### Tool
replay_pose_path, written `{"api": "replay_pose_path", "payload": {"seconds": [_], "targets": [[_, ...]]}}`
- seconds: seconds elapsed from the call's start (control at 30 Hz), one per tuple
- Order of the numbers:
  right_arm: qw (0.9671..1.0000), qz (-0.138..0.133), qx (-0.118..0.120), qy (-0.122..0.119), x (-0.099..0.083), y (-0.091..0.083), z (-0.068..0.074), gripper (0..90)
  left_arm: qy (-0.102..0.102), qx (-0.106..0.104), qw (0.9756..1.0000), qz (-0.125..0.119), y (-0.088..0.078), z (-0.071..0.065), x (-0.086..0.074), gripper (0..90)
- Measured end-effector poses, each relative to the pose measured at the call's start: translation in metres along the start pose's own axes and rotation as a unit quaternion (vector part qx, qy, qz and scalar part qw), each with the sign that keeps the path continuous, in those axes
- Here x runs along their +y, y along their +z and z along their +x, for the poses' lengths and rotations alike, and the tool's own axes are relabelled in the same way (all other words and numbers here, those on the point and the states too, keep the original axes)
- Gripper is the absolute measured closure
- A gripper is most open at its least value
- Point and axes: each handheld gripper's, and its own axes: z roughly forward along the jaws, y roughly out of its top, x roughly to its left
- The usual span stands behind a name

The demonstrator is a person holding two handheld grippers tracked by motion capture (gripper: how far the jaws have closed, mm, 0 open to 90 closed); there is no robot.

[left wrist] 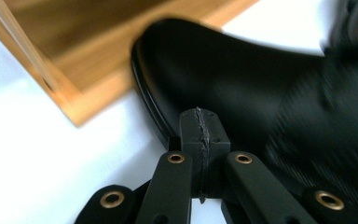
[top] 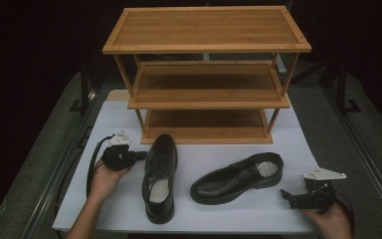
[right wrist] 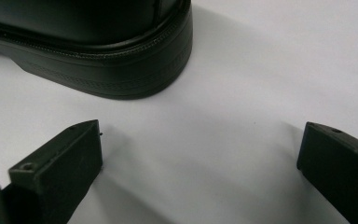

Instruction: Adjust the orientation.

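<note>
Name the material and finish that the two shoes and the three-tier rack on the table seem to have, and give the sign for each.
Left shoe and right shoe: probably polished black leather, since soft highlights glide over smooth uppers; the stitched sole edge looks like rubber. Rack: likely bamboo or light wood, matt, with fine straight grain.

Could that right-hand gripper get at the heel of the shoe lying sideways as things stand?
Probably yes: the right gripper has its jaws wide apart, aimed near the shoe's heel, with bare white table between them.
</note>
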Motion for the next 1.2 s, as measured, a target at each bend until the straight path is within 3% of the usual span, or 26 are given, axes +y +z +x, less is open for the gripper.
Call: {"api": "replay_pose_path", "payload": {"seconds": [0.13, 0.33, 0.47, 0.9, 1.2], "targets": [[1.0, 0.001, 0.0, 0.001, 0.0, 0.0, 0.0, 0.0, -0.006, -0.006, 0.9999, 0.009, -0.011, -0.007, -0.016, 90.0], [1.0, 0.0, 0.0, -0.001, 0.0, 0.0, 0.0, 0.0, -0.007, -0.025, 0.9991, 0.035, -0.011, -0.017, -0.033, 90.0], [1.0, 0.0, -0.001, -0.001, 0.0, 0.0, 0.0, 0.0, 0.0, -0.044, 0.9981, 0.043, -0.003, -0.021, -0.031, 90.0], [1.0, 0.001, 0.0, 0.0, 0.0, 0.0, 0.0, 0.0, 0.002, -0.044, 0.9982, 0.042, 0.002, -0.021, -0.03, 90.0], [1.0, 0.001, 0.0, 0.0, 0.0, 0.0, 0.0, 0.0, 0.01, -0.063, 0.9973, 0.038, 0.01, -0.029, -0.024, 90.0]]}}
